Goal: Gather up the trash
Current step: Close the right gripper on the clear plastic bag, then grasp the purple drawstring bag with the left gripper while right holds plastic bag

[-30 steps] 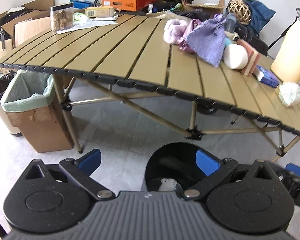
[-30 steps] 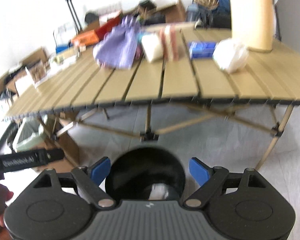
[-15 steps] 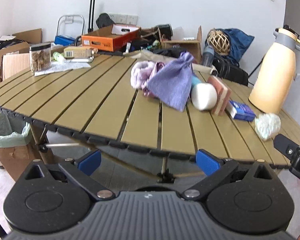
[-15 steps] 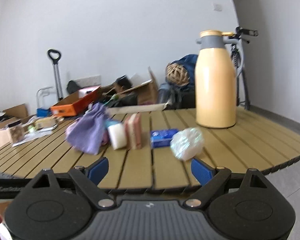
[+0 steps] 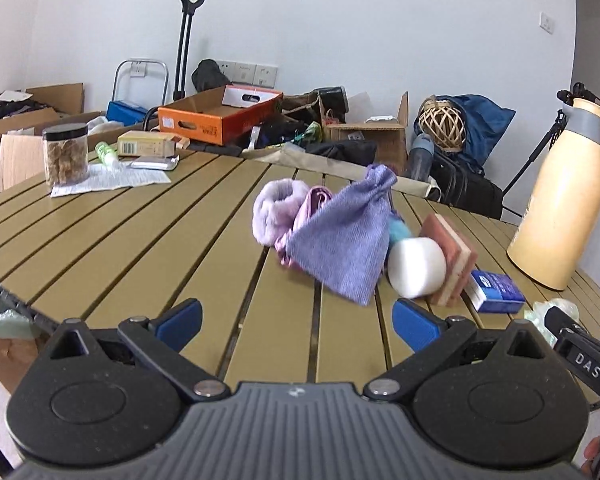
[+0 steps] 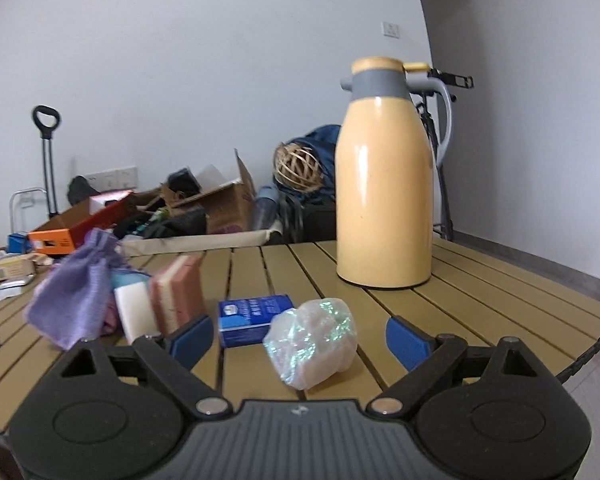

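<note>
Both grippers' jaws apart, right (image 6: 299,338) just opened wider; crumpled wrapper (image 6: 311,347) between, untouched.

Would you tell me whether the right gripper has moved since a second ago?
Yes. The right gripper, jaws just opening and empty, rose from floor level to face the crumpled plastic wrapper before the yellow jug.

Left wrist camera: low over table (image 5: 140,240) edge, facing across slats toward cluttered back wall. Right wrist camera: nearer, lower, facing flask (image 6: 384,184). Both views share pouch (image 5: 344,240), sponge (image 5: 452,256), blue box (image 5: 496,292), flask.
</note>
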`<state>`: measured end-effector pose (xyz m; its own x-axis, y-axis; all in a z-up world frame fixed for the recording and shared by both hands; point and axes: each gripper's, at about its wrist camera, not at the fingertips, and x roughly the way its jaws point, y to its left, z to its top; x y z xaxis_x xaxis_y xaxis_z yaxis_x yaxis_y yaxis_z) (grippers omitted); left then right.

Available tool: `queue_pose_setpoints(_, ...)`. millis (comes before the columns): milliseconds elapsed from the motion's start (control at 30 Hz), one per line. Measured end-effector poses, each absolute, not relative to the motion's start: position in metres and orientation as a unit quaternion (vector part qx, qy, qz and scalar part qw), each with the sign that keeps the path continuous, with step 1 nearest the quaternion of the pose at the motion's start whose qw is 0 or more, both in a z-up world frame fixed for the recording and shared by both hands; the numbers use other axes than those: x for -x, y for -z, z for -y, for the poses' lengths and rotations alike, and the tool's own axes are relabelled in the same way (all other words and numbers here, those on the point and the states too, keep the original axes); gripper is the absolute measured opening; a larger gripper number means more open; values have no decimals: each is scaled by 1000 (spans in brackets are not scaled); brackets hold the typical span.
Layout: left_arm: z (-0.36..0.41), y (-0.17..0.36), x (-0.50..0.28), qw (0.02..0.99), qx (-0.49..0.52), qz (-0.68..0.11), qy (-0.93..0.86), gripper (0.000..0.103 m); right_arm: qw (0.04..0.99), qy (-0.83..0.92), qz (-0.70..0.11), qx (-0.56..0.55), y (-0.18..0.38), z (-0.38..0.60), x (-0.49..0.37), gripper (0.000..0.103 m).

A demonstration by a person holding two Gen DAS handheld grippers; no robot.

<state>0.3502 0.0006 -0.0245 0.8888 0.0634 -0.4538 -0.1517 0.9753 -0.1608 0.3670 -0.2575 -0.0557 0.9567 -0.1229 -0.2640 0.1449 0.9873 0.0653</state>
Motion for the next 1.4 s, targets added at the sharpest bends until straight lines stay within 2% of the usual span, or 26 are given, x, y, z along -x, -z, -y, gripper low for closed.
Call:
queue_pose_setpoints(133,-4,27,-356,969,90,-226,-50,103,986,77,-139,-49,64,262,-386,93)
queue_pose_setpoints(233,-4,32,-360,968,84,-228,-57,103,985,67,-152,-51,71,264,-399,88)
queue_pose_setpoints(400,-4,37,-362,968,78,-234,-55,103,981,62,-179,-48,79,264,-411,48)
queue_pose_setpoints(500,-4,39,-362,968,77,-235,-51,103,980,59,-184,-52,79,265,-409,40)
queue_pose_setpoints(600,-2,43,-364,967,71,-241,-48,103,980,53,-182,-64,75,267,-405,36)
queue_pose_setpoints(967,8,39,-373,969,40,-240,-43,103,981,48,-160,-99,65,282,-398,36)
queue_pose_setpoints(1400,55,33,-458,964,-68,-251,-50,103,980,54,-142,-127,59,291,-395,36)
